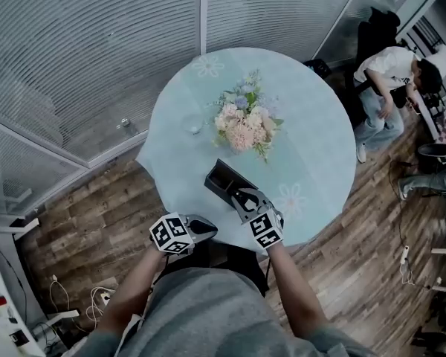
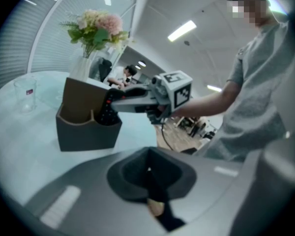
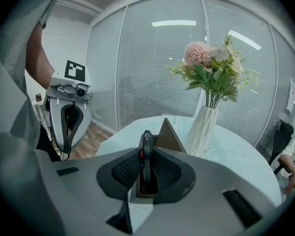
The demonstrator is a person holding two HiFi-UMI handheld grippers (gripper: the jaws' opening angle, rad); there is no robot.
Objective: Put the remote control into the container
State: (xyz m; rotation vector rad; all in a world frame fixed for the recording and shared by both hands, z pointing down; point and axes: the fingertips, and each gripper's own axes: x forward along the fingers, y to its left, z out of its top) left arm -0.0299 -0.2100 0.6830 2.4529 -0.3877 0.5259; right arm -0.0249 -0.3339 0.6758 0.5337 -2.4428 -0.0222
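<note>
My right tool (image 3: pixel 146 167) is clenched on the remote control (image 3: pixel 146 149). In the right gripper view I see the black remote standing on its edge between the two dark pads, which press it from both sides. In the left gripper view its lower end (image 2: pixel 108 114) is already inside the container (image 2: pixel 83 134), in the compartment at the near right end, while the upper part stands above the rim, tilted and held by the tool.

The container is a dark grey box with a brown lining. A tall brown panel rises above its rim on the far side. It stands on the near part of the round, pale blue worktop (image 1: pixel 320 136), a little right of the middle. I cannot tell if the remote touches the bottom of the compartment.

My left tool (image 2: pixel 148 170) is closed with nothing between its jaws. In the head view it hangs at the near edge of the worktop, left of the container (image 1: pixel 221 175) and apart from it.

Further away on the worktop stand a white vase (image 3: pixel 202 129) with pink and white flowers (image 1: pixel 241 121) and, left of it, a clear glass (image 2: pixel 25 93).
</note>
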